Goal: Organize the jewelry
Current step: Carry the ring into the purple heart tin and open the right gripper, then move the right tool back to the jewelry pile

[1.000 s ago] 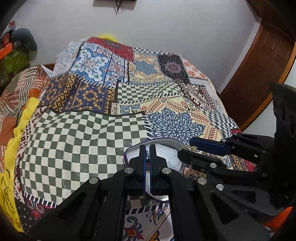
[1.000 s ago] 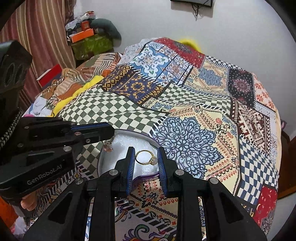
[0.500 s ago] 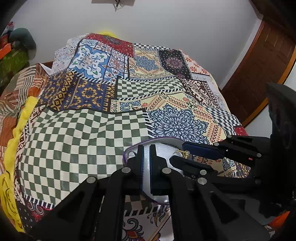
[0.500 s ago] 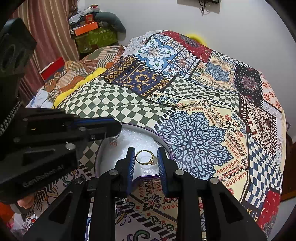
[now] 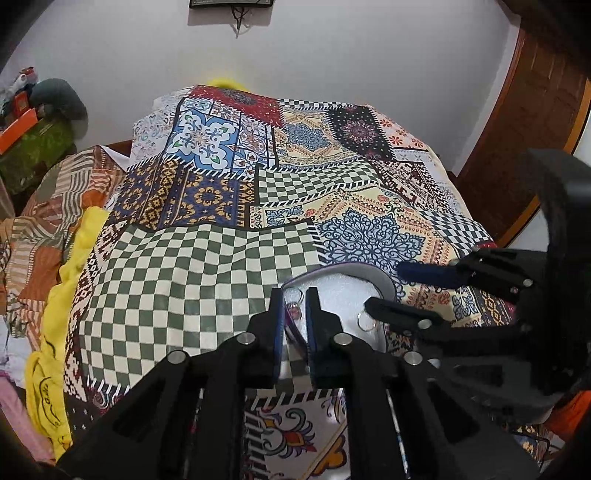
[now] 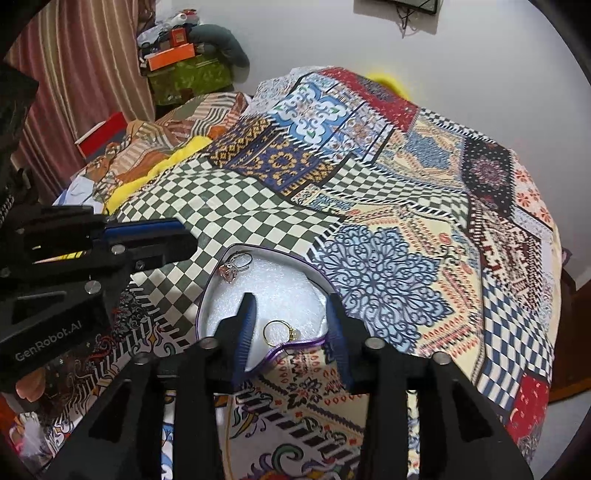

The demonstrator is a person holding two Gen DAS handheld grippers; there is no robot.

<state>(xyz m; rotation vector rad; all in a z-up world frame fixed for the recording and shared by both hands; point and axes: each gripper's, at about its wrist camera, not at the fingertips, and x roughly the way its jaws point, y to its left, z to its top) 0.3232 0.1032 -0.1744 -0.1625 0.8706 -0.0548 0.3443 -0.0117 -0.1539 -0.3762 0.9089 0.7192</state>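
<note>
A heart-shaped jewelry box (image 6: 314,271), rimmed in purple and lined with white foam, lies open on a bed under a patchwork bedspread (image 6: 388,229) of green checks, blue medallions and red panels. Two rings rest on the foam, well apart. A silver ring (image 6: 236,264) set with a pale pink stone lies at the box's far left corner; a thin gold ring (image 6: 280,332) with a small pale setting lies near the front rim, by the notch of the heart.

The right tongs (image 6: 291,332) stand wide, their blue-padded fingers on either side of the gold ring and touching neither it nor each other. From the left wrist view, the left tongs (image 5: 294,314) are parted only narrowly, the silver ring showing in the slim gap between the fingers; whether the pads touch it cannot be told there. In the right wrist view the left tongs (image 6: 181,240) sit to the left of the box, their tips just short of the silver ring.

White lettering on the body of the left tool reads "GenRobot.AI" (image 6: 48,341). No other writing is legible. Beyond the bed are a white wall (image 6: 295,33), striped curtains (image 6: 74,74) and a pile of boxes (image 6: 177,59).
</note>
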